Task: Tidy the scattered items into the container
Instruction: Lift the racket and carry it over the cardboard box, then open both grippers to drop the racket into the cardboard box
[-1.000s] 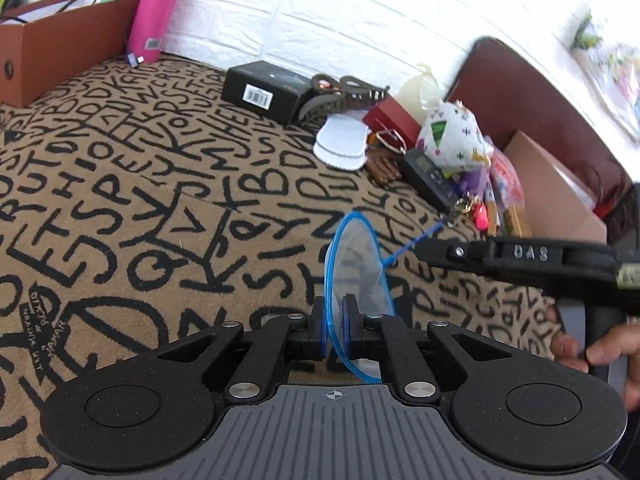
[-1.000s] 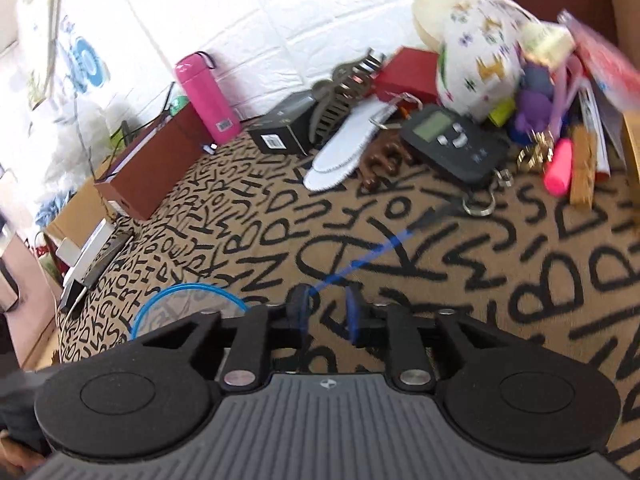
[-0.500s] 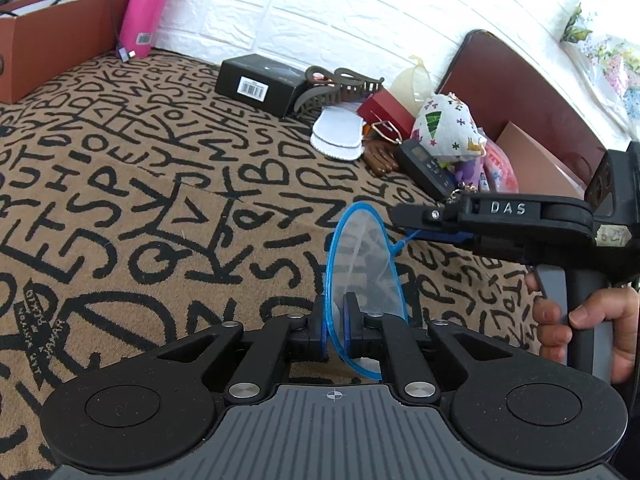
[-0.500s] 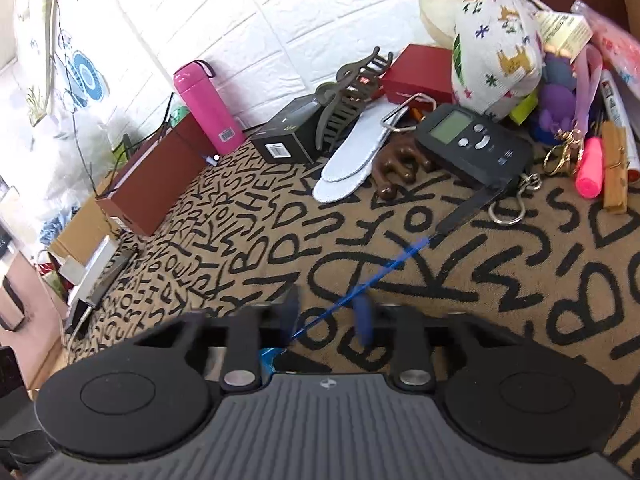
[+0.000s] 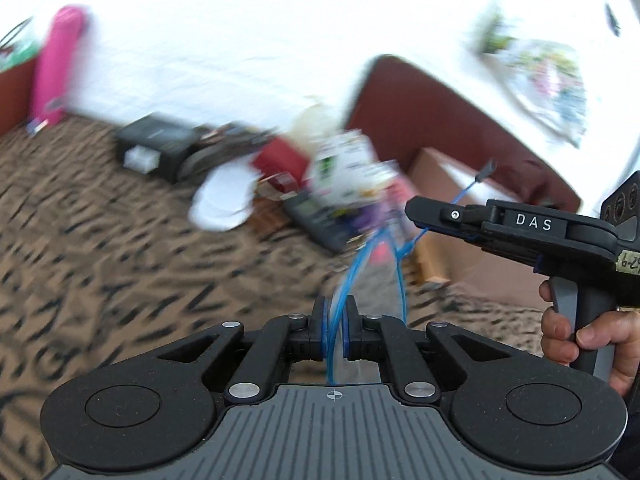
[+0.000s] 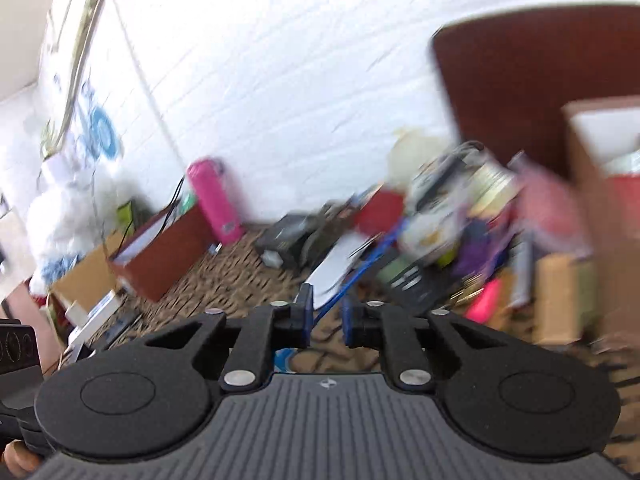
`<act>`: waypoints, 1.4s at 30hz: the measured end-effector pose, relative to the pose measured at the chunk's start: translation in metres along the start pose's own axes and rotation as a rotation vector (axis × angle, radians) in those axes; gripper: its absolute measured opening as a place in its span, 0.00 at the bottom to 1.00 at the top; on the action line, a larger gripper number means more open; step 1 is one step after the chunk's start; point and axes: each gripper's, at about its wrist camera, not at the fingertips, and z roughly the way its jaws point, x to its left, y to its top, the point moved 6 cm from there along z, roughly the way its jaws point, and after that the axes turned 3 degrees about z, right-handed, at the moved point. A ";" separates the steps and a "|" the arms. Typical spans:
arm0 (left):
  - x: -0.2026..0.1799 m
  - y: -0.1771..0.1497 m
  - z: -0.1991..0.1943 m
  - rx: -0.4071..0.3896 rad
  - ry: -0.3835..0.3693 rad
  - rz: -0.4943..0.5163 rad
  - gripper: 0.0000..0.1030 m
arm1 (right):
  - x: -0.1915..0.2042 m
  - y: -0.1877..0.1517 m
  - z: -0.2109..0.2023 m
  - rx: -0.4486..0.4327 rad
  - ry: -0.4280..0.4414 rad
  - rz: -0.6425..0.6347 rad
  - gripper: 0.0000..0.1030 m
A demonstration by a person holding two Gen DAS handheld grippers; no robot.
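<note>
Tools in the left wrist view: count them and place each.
2. The left tool, bottom centre, is shut on the net. The right tool is at the right edge, in a hand; its jaws have just been closing, the net's handle between them.
</note>
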 end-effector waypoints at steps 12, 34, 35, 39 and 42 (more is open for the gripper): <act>-0.139 0.068 0.084 -0.006 -0.240 0.133 0.03 | -0.104 0.077 -0.114 -0.196 -0.227 0.026 0.11; -0.196 0.142 0.232 -0.016 -0.154 0.216 0.67 | -0.255 0.105 -0.090 -0.117 -0.515 0.083 0.61; -0.195 0.142 0.233 -0.006 -0.159 0.204 0.67 | -0.257 0.103 -0.090 -0.112 -0.519 0.088 0.61; -0.193 0.139 0.232 0.001 -0.167 0.197 0.73 | -0.257 0.094 -0.087 -0.098 -0.506 0.087 0.61; -0.199 0.134 0.228 -0.006 -0.164 0.228 0.81 | -0.253 0.090 -0.084 -0.090 -0.500 0.080 0.61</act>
